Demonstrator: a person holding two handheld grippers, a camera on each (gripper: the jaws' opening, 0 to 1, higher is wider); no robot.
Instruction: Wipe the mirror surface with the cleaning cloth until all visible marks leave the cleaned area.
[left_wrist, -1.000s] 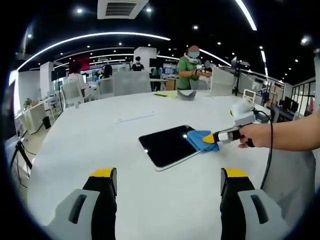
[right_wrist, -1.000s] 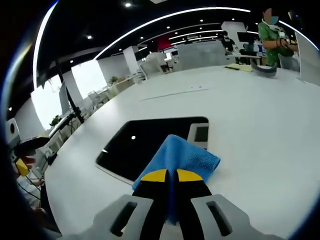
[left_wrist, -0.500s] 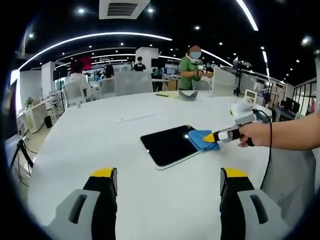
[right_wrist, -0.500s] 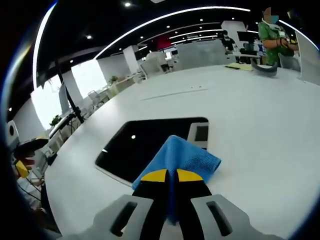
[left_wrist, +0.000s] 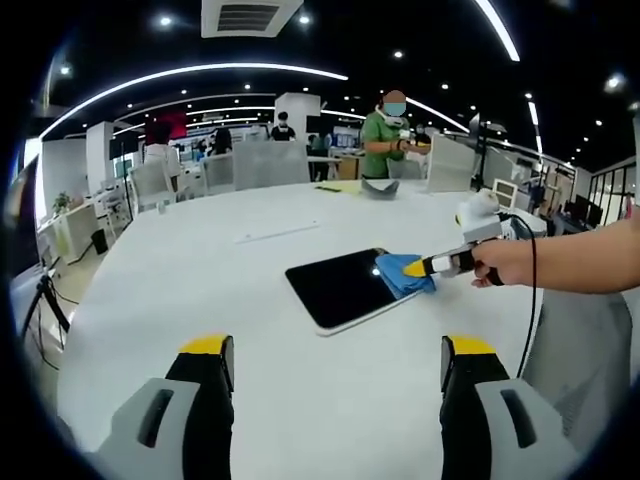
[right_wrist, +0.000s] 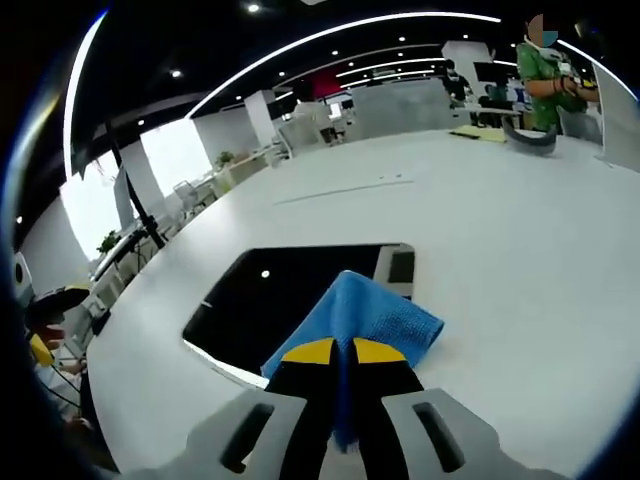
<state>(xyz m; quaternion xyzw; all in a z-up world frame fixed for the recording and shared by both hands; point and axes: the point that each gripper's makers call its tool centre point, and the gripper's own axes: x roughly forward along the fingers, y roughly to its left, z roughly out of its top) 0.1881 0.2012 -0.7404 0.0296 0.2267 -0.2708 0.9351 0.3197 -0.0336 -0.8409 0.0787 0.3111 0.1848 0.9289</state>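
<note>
Mirror (left_wrist: 345, 288): lies flat on the white counter (left_wrist: 200, 290), dark glass facing up, in the middle of the counter.
Cloth (right_wrist: 355, 318): blue, resting on the mirror's near right corner, partly over the counter beside it.
Right gripper (right_wrist: 334, 352): jaws clamped together on the cloth; seen from the left gripper view, a hand (left_wrist: 505, 265) holds it just right of the mirror.
Left gripper (left_wrist: 335, 350): jaws spread wide with nothing between them, above bare counter, well apart from the mirror.

Your left gripper view looks across the counter (left_wrist: 150, 290) from afar; your right gripper view sits close above the mirror (right_wrist: 290, 295), which both views share.
</note>
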